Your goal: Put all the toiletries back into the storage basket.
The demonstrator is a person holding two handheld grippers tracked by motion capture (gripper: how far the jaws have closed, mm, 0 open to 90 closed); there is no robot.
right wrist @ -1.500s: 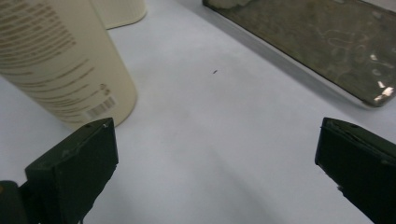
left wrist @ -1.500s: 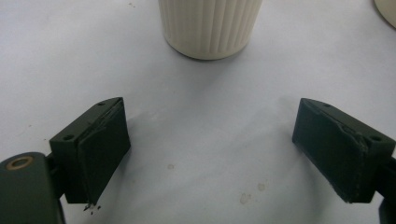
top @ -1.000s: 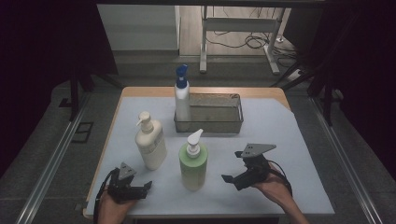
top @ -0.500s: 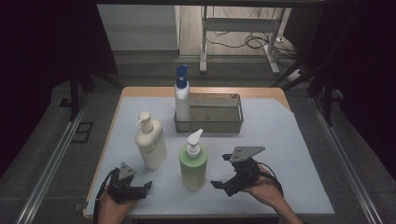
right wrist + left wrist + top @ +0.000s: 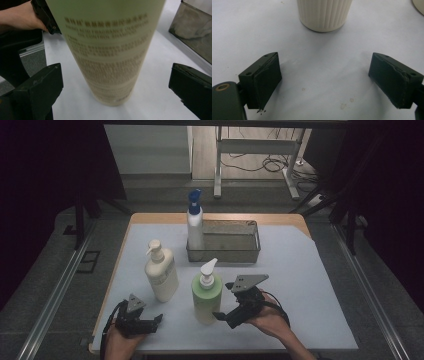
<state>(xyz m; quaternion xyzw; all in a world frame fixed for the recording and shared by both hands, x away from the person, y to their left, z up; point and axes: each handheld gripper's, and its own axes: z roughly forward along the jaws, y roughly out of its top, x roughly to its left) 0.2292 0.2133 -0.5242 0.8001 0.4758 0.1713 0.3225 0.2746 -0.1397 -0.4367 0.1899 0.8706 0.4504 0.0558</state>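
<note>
A green pump bottle (image 5: 206,296) stands upright at the front middle of the white-covered table (image 5: 310,285). My right gripper (image 5: 224,301) is right beside it, open. In the right gripper view the green bottle (image 5: 107,50) stands between the wide-apart jaws of the right gripper (image 5: 116,72), and neither pad touches it. My left gripper (image 5: 155,320) rests open at the front left edge. In the left gripper view the left gripper (image 5: 324,65) holds nothing, and the ribbed base of a cream pump bottle (image 5: 324,13) stands ahead of it.
The cream pump bottle (image 5: 161,272) stands left of the green one. A metal basket (image 5: 235,251) at the back middle holds a white bottle with a blue cap (image 5: 195,222). The basket (image 5: 192,27) lies to the right beyond my right jaw. Bare cloth stretches to the right.
My right gripper has moved left and a little nearer, up to the green bottle, so that its jaws now flank it. The left gripper has stayed put.
</note>
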